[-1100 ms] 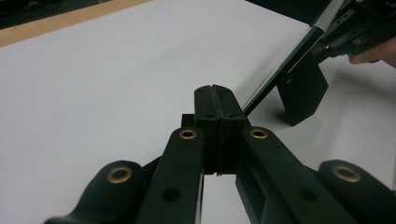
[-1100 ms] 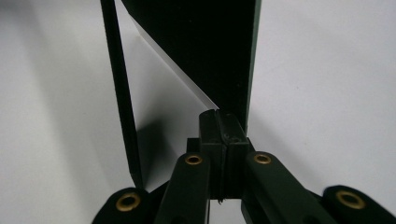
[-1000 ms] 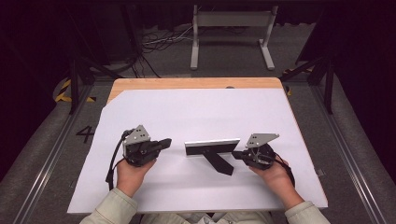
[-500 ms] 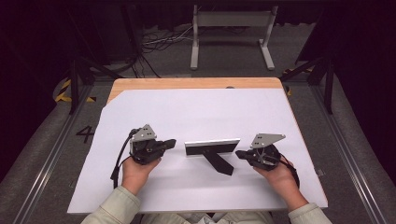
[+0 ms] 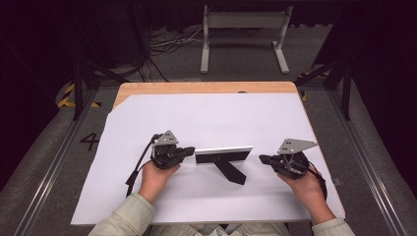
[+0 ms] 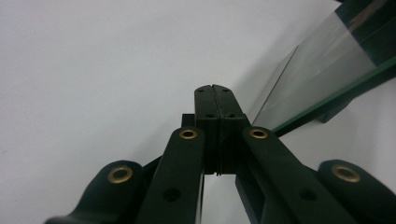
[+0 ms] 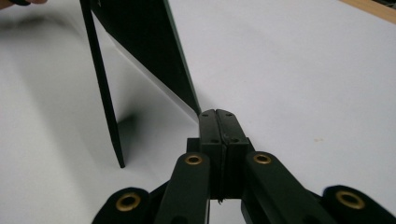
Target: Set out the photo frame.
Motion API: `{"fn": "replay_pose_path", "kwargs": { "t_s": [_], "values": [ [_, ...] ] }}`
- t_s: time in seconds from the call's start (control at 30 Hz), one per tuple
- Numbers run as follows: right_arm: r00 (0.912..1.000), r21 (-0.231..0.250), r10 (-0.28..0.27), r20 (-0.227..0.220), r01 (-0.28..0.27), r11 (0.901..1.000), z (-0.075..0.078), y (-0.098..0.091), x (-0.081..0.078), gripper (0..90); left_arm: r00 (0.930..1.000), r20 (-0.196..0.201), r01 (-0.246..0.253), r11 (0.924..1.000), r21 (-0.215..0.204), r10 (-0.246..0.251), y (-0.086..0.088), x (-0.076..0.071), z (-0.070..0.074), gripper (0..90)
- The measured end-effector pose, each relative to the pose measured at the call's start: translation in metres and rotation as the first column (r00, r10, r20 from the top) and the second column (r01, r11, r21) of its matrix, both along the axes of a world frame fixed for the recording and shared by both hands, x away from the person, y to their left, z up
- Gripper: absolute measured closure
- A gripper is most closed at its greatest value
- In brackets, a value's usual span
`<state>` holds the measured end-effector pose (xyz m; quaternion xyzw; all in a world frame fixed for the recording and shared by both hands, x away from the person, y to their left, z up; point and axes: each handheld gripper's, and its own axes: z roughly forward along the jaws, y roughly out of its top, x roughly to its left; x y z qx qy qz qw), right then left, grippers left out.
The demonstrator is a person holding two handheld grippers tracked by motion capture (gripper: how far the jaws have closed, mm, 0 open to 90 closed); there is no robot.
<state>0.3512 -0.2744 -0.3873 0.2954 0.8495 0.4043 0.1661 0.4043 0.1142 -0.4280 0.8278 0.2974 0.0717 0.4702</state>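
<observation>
White paper (image 5: 206, 118) is covering the wooden table (image 5: 196, 87). On the left, a hand (image 5: 155, 178) is holding the left claw (image 5: 189, 151), and its two jaws are pressing together with nothing between them. Its tip is sitting just beside the left end of a picture frame (image 5: 223, 154). The frame is standing up in the middle of the paper, leaning on its black back leg (image 5: 231, 170). On the right, the other hand (image 5: 307, 189) is holding the right claw (image 5: 262, 159). Its jaws are pressing together too, a little apart from the frame.
</observation>
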Motion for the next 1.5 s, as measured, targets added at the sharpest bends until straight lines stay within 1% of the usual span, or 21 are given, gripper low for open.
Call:
{"fn": "replay_pose_path", "kwargs": {
  "t_s": [0.03,0.07,0.13,0.17,0.23,0.27,0.33,0.37,0.47,0.57,0.6,0.63,0.67,0.73,0.8,0.97,1.2,1.3,1.43,1.47,1.5],
  "values": [
    [1.0000,0.000,0.000,0.000,0.000,1.0000,0.000,0.000,0.000,90.0,1.0000,0.000,0.000,1.0000,0.000,0.000,0.000,0.000,0.000,89.9],
    [1.0000,0.004,-0.007,0.001,0.007,1.0000,0.001,-0.002,0.000,90.0,1.0000,0.002,-0.002,0.9998,0.020,0.002,-0.002,0.002,-0.003,89.9],
    [0.9997,0.014,-0.024,0.010,0.024,0.9996,0.005,-0.008,-0.002,90.0,1.0000,-0.004,0.003,0.9993,0.037,-0.003,-0.005,0.005,-0.007,89.8],
    [0.9996,0.015,-0.026,0.011,0.026,0.9995,0.006,-0.010,-0.002,90.0,1.0000,-0.008,0.002,0.9994,0.034,-0.002,-0.007,0.005,-0.008,89.8],
    [0.9993,0.020,-0.032,0.016,0.032,0.9993,0.007,-0.012,-0.003,90.0,0.9995,-0.029,0.011,0.9989,0.046,-0.010,-0.009,0.007,-0.011,89.8],
    [0.9993,0.020,-0.032,0.016,0.032,0.9993,0.007,-0.012,-0.003,90.0,0.9995,-0.029,0.011,0.9989,0.046,-0.010,-0.009,0.007,-0.011,89.8],
    [0.9992,0.025,-0.036,0.018,0.036,0.9991,0.009,-0.013,-0.003,90.0,0.9971,-0.076,-0.001,0.9977,0.068,0.006,-0.011,0.010,-0.015,89.8],
    [0.9992,0.025,-0.036,0.018,0.035,0.9991,0.009,-0.013,-0.003,90.0,0.9960,-0.089,-0.001,0.9976,0.069,0.007,-0.012,0.010,-0.016,89.9],
    [0.9993,0.023,-0.033,0.018,0.032,0.9992,0.009,-0.012,-0.003,90.0,0.9942,-0.108,0.011,0.9980,0.063,-0.004,-0.014,0.011,-0.018,89.9],
    [0.9994,0.023,-0.031,0.018,0.031,0.9993,0.009,-0.011,-0.003,90.0,0.9920,-0.125,0.028,0.9978,0.061,-0.021,-0.017,0.010,-0.020,89.9],
    [0.9994,0.023,-0.031,0.018,0.031,0.9993,0.009,-0.011,-0.003,90.0,0.9920,-0.122,0.038,0.9970,0.067,-0.030,-0.018,0.011,-0.020,89.9],
    [0.9994,0.023,-0.031,0.018,0.031,0.9993,0.009,-0.011,-0.003,90.0,0.9920,-0.122,0.038,0.9970,0.067,-0.030,-0.018,0.011,-0.020,89.9],
    [0.9993,0.023,-0.031,0.019,0.030,0.9993,0.009,-0.011,-0.003,90.0,0.9915,-0.126,0.043,0.9960,0.079,-0.033,-0.019,0.011,-0.021,89.9],
    [0.9993,0.028,-0.030,0.021,0.030,0.9992,0.010,-0.012,-0.004,90.0,0.9889,-0.145,0.043,0.9962,0.075,-0.032,-0.019,0.011,-0.022,89.9],
    [0.9993,0.030,-0.031,0.022,0.030,0.9991,0.011,-0.012,-0.004,90.0,0.9874,-0.154,0.051,0.9956,0.079,-0.038,-0.019,0.012,-0.022,90.0],
    [0.9993,0.036,-0.029,0.025,0.028,0.9990,0.013,-0.013,-0.005,90.0,0.9809,-0.193,0.038,0.9967,0.072,-0.024,-0.019,0.012,-0.022,90.0],
    [0.9993,0.042,-0.027,0.024,0.026,0.9988,0.014,-0.013,-0.006,90.0,0.9780,-0.207,0.042,0.9955,0.085,-0.024,-0.018,0.010,-0.021,90.0],
    [0.9993,0.042,-0.026,0.025,0.025,0.9988,0.015,-0.012,-0.007,90.0,0.9750,-0.219,0.056,0.9944,0.090,-0.035,-0.019,0.009,-0.021,90.0],
    [0.9994,0.046,-0.024,0.024,0.023,0.9987,0.017,-0.012,-0.009,90.0,0.9704,-0.233,0.091,0.9901,0.107,-0.064,-0.021,0.004,-0.020,90.0],
    [0.9994,0.046,-0.024,0.024,0.023,0.9987,0.017,-0.012,-0.009,90.0,0.9704,-0.233,0.091,0.9901,0.107,-0.064,-0.021,0.004,-0.020,90.0],
    [0.9995,0.047,-0.023,0.024,0.022,0.9986,0.018,-0.011,-0.009,90.0,0.9683,-0.241,0.094,0.9900,0.105,-0.067,-0.022,0.001,-0.020,90.0]
  ]
}}
